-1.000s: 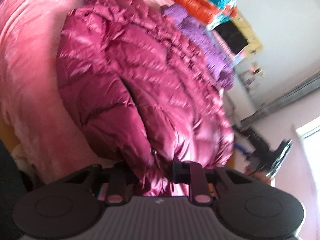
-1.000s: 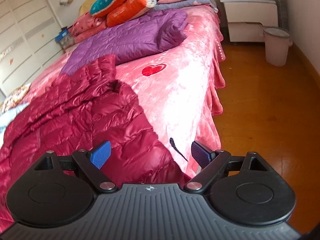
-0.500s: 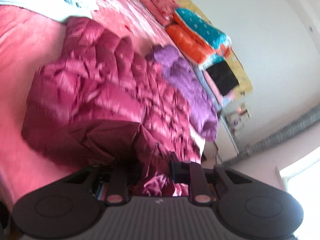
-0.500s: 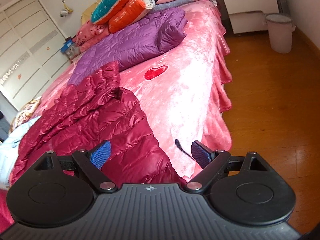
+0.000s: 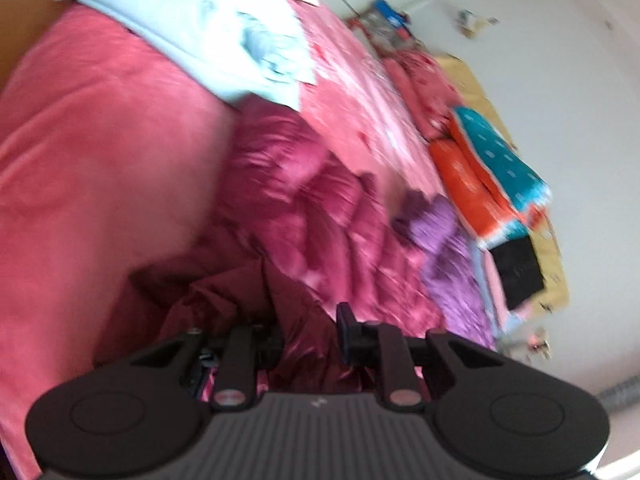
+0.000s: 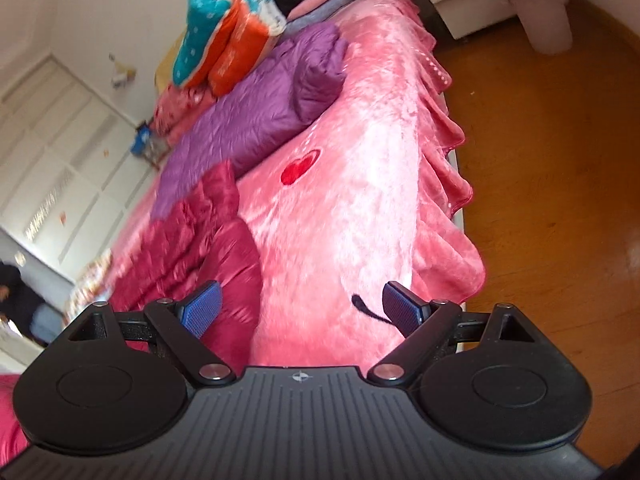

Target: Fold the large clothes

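The left view is smeared by motion blur, so the quilting of the jacket (image 5: 320, 216) is hard to make out there, and the fabric hides the pad faces of the left gripper (image 5: 310, 332); the right view cuts the jacket off at its lower left. The jacket is a shiny maroon puffer, lying crumpled on the pink bed (image 6: 360, 184) just beside a purple jacket (image 6: 256, 112), one dark fold lifted toward the left camera. The left gripper is nearly closed and pinches that fold, while the right gripper (image 6: 300, 308) stands wide apart and empty, its left pad over the jacket's edge.
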The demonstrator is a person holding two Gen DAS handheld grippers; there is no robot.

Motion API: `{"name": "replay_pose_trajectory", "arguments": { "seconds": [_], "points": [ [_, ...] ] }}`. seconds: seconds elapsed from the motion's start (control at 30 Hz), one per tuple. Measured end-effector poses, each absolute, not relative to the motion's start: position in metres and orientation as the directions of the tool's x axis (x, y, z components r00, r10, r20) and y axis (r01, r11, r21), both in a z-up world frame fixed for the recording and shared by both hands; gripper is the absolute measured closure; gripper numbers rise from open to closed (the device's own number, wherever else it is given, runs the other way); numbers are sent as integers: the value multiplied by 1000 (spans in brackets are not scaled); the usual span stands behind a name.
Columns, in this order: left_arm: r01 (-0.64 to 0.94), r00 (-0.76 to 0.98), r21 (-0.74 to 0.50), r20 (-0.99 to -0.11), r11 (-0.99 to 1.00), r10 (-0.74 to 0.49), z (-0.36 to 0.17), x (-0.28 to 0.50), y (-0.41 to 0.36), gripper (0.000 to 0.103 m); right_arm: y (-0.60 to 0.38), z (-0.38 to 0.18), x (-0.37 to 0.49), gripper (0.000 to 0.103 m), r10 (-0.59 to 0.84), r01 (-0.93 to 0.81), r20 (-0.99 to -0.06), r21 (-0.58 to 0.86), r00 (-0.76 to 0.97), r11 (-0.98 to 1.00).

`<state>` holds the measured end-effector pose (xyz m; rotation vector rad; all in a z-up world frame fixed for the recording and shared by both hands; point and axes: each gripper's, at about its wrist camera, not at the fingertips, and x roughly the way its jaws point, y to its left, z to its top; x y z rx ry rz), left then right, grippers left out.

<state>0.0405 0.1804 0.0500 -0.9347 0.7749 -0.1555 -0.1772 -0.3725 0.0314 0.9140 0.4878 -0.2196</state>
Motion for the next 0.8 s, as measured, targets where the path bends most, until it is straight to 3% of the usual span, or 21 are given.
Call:
{"name": "replay_pose_trajectory", "arguments": {
  "seconds": [0.17, 0.53, 0.67, 0.8],
  "points": [
    [-250, 724, -758, -559, 602, -404, 39, 51, 187, 84, -360, 44, -175, 0, 52, 302, -431, 708, 901, 638],
    [-262, 713, -744, -579, 615, -396, 33, 60, 187, 84, -272, 99, -211, 0, 196, -2, -342, 495, 919, 869],
    [-270, 712, -743, -582, 612, -393, 32, 61, 187, 84, -244, 106, -224, 0, 212, -46, -390, 392, 896, 919],
    [-269, 712, -744, -581, 612, -394, 32, 61, 187, 84, -210, 104, -218, 0, 146, -51, -489, 202, 860, 978]
  ]
}}
